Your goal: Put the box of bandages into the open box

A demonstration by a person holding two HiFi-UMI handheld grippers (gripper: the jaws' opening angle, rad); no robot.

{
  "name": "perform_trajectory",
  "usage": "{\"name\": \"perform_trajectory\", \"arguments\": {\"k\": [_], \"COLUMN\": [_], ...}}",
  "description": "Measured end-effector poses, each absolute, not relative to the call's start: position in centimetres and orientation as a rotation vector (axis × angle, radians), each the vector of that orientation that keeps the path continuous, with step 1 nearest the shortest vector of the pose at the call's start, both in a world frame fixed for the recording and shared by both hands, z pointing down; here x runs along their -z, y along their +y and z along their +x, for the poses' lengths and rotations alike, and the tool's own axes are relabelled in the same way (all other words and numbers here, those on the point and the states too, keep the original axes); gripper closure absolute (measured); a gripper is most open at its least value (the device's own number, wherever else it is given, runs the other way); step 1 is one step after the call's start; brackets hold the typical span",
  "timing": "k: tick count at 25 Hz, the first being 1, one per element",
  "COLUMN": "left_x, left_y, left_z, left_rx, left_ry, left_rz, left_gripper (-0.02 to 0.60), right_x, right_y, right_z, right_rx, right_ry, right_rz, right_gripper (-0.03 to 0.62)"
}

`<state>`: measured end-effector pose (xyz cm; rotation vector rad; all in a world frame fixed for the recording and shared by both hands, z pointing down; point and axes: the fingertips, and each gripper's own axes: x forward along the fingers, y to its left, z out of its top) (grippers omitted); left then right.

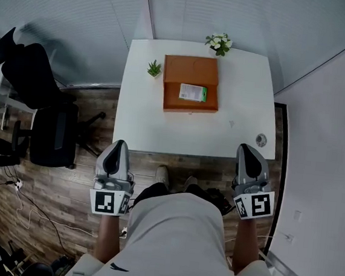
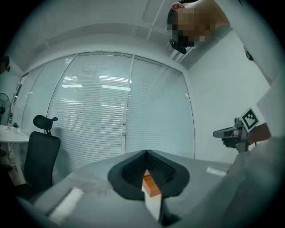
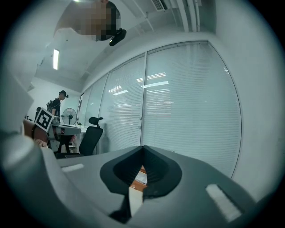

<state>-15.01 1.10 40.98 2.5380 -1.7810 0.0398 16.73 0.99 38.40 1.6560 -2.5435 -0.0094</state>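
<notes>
As far as I can judge, the job is done or all but done: the box of bandages [image 1: 192, 92] lies flat inside the open box [image 1: 189, 105], in its nearer half, with the raised orange lid just beyond it. What I cannot tell from up here is whether it sits fully down on the floor of the open box or rests against a wall. My left tongs [image 1: 117, 153] are closed tight with nothing between them, and my right tongs [image 1: 251, 157] are the same, pressed together and empty; both hang well apart from the open box, on my side of the desk [image 1: 144, 119], close to my body. If anything is left, it would only be a check that the bandages lie settled. Around the open box, a small green plant [image 1: 154, 69] stands just beside its left far corner and a flowering plant [image 1: 218, 43] stands just past its far right corner, both clear of the bandages. A small round thing [image 1: 261, 139] lies on the desk to the right of the open box, nearer me. A black office chair [image 1: 43, 97] stands off the desk, well to the left. Nothing lies between my tongs and the open box.
</notes>
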Motion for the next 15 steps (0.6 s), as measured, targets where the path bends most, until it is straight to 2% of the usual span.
{"name": "perform_trajectory", "arguments": {"k": [15], "left_x": [-40.8], "left_y": [3.2], "left_z": [-13.6], "left_rx": [-0.030], "left_ry": [-1.829], "left_rz": [2.517], "left_gripper": [0.575], "right_x": [-38.5], "right_y": [2.0], "right_z": [18.1], "right_rx": [0.006], "right_ry": [-2.570], "right_rz": [1.619], "right_gripper": [0.592]}}
